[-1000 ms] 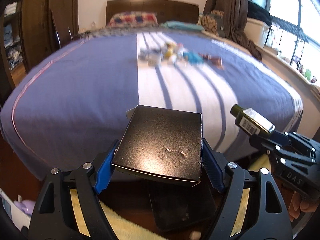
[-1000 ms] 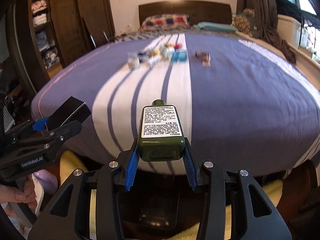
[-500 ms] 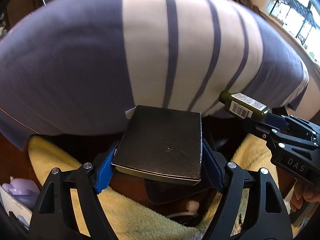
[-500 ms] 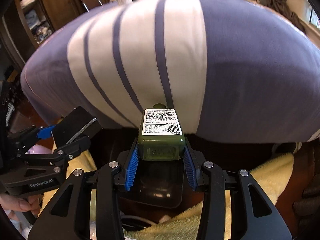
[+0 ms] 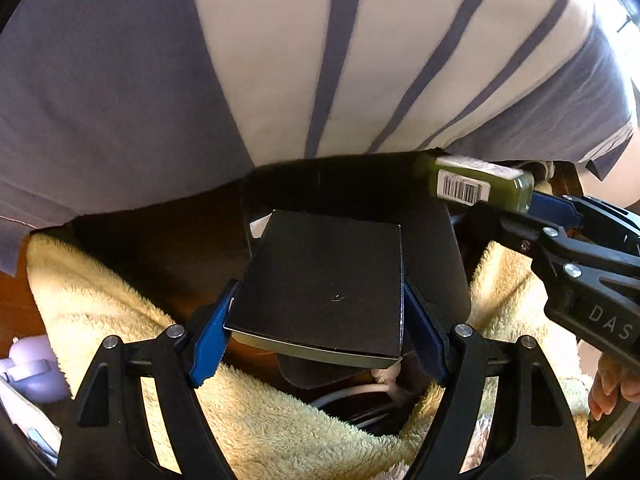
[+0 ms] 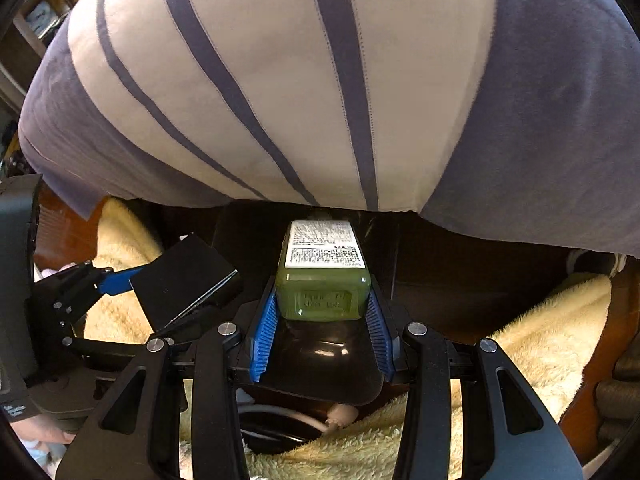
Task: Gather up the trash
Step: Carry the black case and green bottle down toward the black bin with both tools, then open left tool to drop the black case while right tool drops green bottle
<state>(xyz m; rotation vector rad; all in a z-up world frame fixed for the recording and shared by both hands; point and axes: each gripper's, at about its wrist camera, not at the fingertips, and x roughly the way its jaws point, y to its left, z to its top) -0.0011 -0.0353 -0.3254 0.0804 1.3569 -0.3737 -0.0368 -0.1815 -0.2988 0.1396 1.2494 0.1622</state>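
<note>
My left gripper (image 5: pixel 320 320) is shut on a flat black box (image 5: pixel 328 280), held level above a dark bin (image 5: pixel 440 280) on the floor at the foot of the bed. My right gripper (image 6: pixel 322 320) is shut on a green bottle (image 6: pixel 322 292) with a white label, also over the dark bin (image 6: pixel 320 368). In the left wrist view the bottle (image 5: pixel 480 186) shows at the right. In the right wrist view the box (image 6: pixel 180 280) shows at the left.
The bed with its blue and white striped cover (image 5: pixel 280 60) hangs over just ahead. A fluffy yellow rug (image 5: pixel 280 432) lies on the wooden floor around the bin. A white cable (image 6: pixel 320 420) lies by the bin. A pale purple object (image 5: pixel 28 364) sits at the left.
Both grippers have tilted down and lowered from facing the bed top to facing the floor at its foot. Each still holds its item, now over the dark bin.
</note>
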